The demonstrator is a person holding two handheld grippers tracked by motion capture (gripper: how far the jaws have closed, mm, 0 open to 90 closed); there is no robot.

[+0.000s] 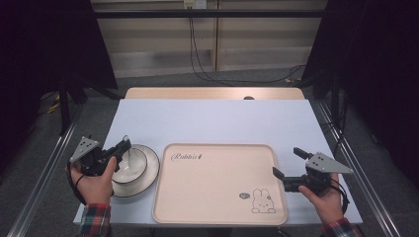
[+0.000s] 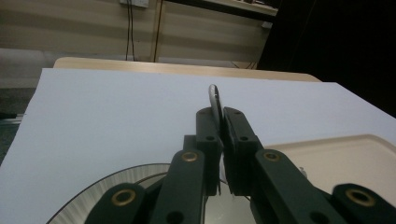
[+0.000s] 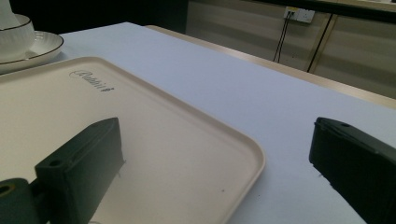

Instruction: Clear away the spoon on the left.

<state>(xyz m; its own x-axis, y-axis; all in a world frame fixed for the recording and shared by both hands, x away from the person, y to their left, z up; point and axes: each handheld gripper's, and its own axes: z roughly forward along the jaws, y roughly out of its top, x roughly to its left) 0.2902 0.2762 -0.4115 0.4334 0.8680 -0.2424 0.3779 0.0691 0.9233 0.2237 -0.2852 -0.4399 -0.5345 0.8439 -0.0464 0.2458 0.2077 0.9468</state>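
A white bowl (image 1: 131, 163) with a dark rim sits on a matching plate (image 1: 150, 173) at the table's front left. A thin metal spoon handle (image 1: 125, 142) rises from the bowl, and my left gripper (image 1: 123, 147) is shut on it. In the left gripper view, the handle (image 2: 214, 95) pokes up between the closed jaws of the left gripper (image 2: 220, 125) above the plate's ribbed rim (image 2: 93, 186). My right gripper (image 1: 285, 161) stands open over the right edge of the beige rabbit tray (image 1: 220, 197), holding nothing. The right gripper (image 3: 215, 135) shows wide-apart jaws.
The tray (image 3: 154, 140) takes up the front middle of the white table top (image 1: 212, 118). Bowl (image 3: 9, 28) and plate (image 3: 39, 46) lie just beyond its left edge. A wooden strip (image 1: 212, 93) runs along the far edge, with cables on the floor behind.
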